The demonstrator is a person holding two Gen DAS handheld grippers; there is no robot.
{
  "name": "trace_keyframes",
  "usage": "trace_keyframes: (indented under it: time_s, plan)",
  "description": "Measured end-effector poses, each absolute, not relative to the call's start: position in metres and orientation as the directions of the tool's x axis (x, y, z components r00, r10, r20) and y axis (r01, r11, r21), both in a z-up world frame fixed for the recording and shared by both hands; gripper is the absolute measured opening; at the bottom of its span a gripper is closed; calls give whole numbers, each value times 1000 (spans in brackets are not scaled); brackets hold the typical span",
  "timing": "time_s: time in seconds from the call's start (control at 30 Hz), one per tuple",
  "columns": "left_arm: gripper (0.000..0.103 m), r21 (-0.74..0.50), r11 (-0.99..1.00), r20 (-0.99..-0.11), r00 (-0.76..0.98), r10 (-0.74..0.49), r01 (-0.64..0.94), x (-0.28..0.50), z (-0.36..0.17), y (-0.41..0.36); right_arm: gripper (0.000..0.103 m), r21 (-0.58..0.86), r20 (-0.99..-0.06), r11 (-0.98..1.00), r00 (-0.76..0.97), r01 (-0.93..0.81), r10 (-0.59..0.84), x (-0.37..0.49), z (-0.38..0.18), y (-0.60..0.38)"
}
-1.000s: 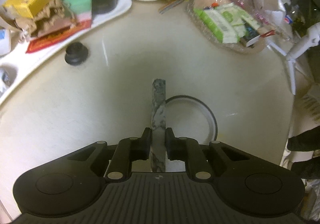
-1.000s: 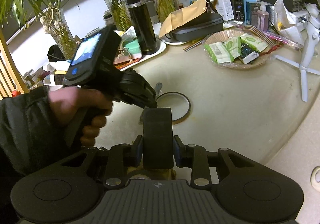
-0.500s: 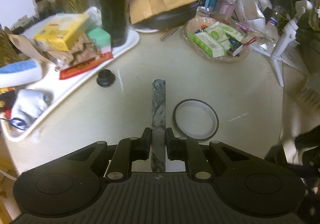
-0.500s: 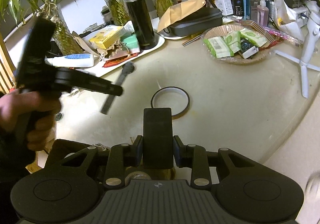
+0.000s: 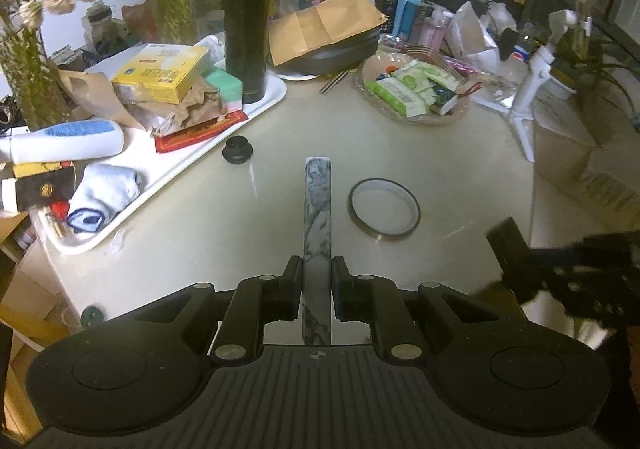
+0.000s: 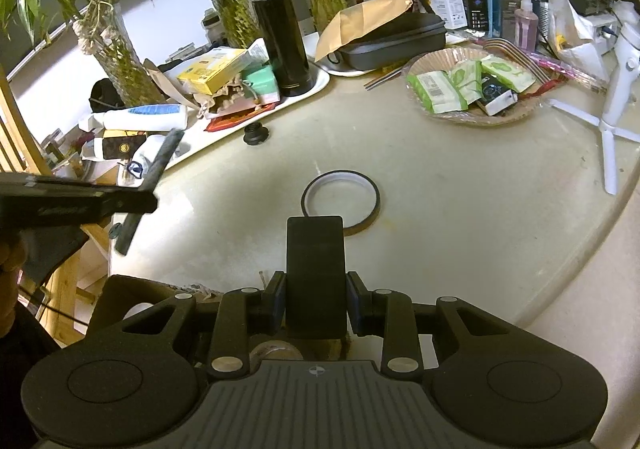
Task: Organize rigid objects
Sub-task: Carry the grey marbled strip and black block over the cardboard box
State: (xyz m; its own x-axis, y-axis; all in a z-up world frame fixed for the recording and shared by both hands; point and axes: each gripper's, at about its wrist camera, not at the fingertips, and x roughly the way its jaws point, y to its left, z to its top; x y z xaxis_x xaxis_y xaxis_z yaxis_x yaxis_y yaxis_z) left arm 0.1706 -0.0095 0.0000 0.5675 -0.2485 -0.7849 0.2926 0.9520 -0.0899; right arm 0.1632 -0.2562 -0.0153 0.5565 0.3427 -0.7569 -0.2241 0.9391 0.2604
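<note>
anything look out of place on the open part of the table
A small black cap lies loose beside the white tray, and a black ring sits alone mid-table. Everything else is stacked on the tray or in the basket.

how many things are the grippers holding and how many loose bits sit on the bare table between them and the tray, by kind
marbled bar, in left gripper: 1
black slab, in right gripper: 1
tape ring: 1
black knob: 1
total: 4
</note>
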Motion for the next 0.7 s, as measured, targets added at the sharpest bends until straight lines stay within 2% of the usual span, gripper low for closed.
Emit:
trace_keyframes:
  time_s: [0.33,0.7]
  plan:
    - [16,-189,940,-774,545,-321,285,149,-6,10,34,277,-751,933,554,-230,360,162,-14,-256]
    - [16,-432,856,-769,380,-515,286,138,-21,3,34,321,-735,920,555,-223,391,155,-11,-260]
